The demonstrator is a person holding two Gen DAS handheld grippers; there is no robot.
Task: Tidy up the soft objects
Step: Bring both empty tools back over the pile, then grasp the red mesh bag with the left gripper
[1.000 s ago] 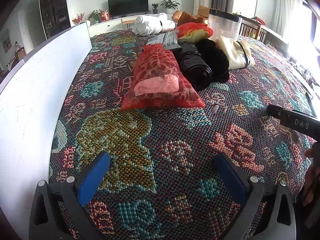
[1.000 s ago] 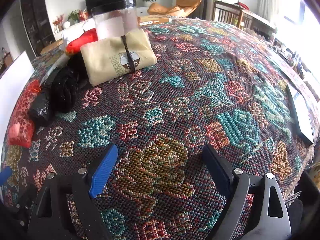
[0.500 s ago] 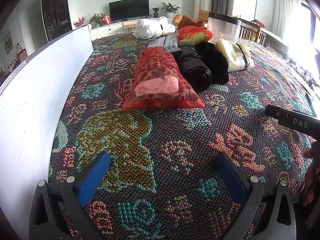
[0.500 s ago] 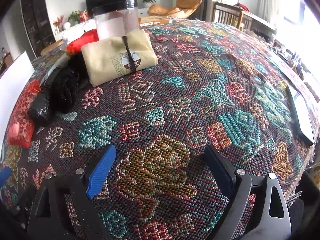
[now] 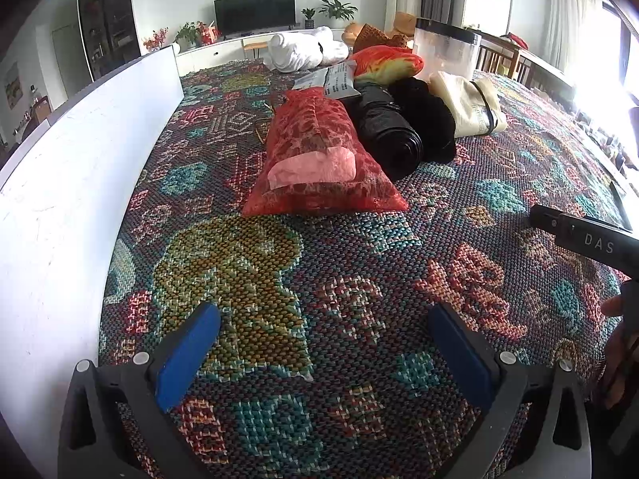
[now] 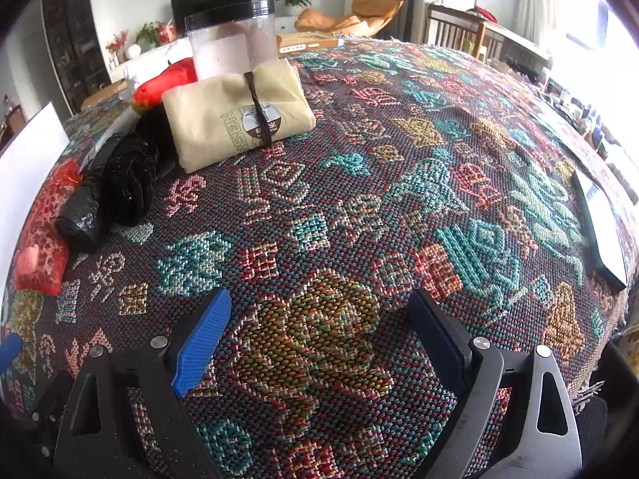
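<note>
A row of soft items lies on the patterned cloth: a red mesh bag point(image 5: 315, 159) with a pink item inside, a black plastic roll point(image 5: 385, 135), a black fabric bundle point(image 5: 425, 117), a cream bag point(image 5: 465, 105) with a dark strap, and a red-orange cushion point(image 5: 385, 62). The same row shows in the right wrist view: red mesh bag point(image 6: 40, 235), black roll point(image 6: 86, 209), black bundle point(image 6: 129, 179), cream bag point(image 6: 235, 115). My left gripper point(image 5: 323, 351) is open and empty, well short of the red bag. My right gripper point(image 6: 319, 335) is open and empty over bare cloth.
A white board point(image 5: 80, 151) stands along the left edge. A clear plastic jar point(image 6: 231, 46) with a black lid stands behind the cream bag. A white bundle point(image 5: 303, 50) lies at the far end. A dark tablet point(image 6: 599, 223) lies near the right edge. A flat printed packet point(image 5: 333, 80) lies beside the cushion.
Both grippers have shifted slightly forward; the views are almost the same. Nothing on the cloth has moved.
</note>
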